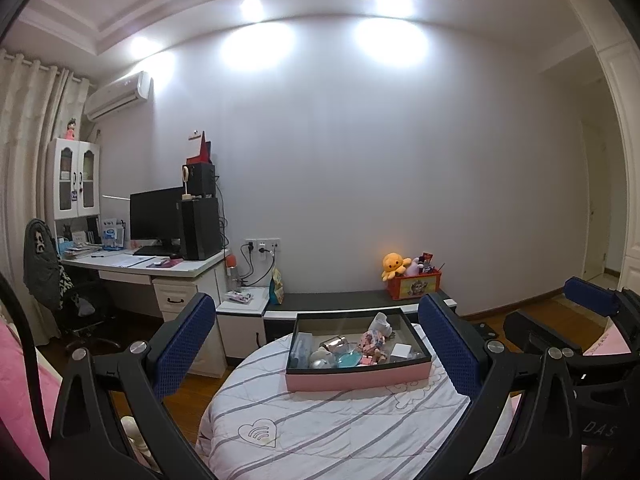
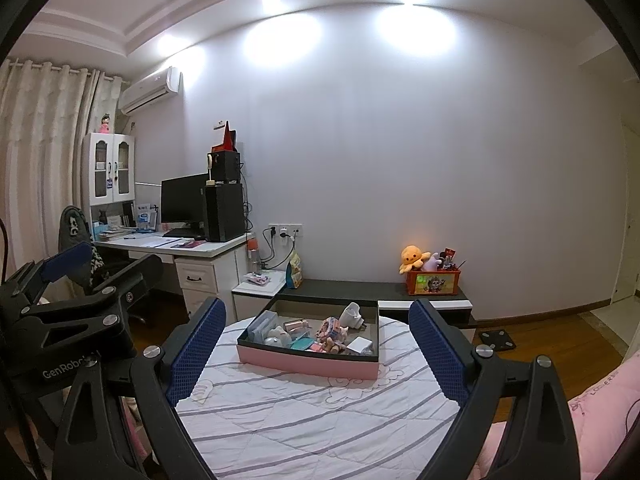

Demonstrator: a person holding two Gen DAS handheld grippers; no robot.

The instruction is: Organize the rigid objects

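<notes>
Blue-padded left tool (image 1: 316, 344) spread wide, holding nothing | right tool (image 2: 318, 350) likewise spread and bare | both hang short of the pink box (image 2: 308, 362) on the striped bed (image 2: 312, 420), small objects (image 2: 316, 334) jumbled inside | you could be starting or done; stage unclear.

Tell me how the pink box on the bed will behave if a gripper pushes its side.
The pink box is low and wide, so it probably slides rather than tips. The quilted bedspread beneath may drag or bunch. The loose items inside would likely shift.
</notes>
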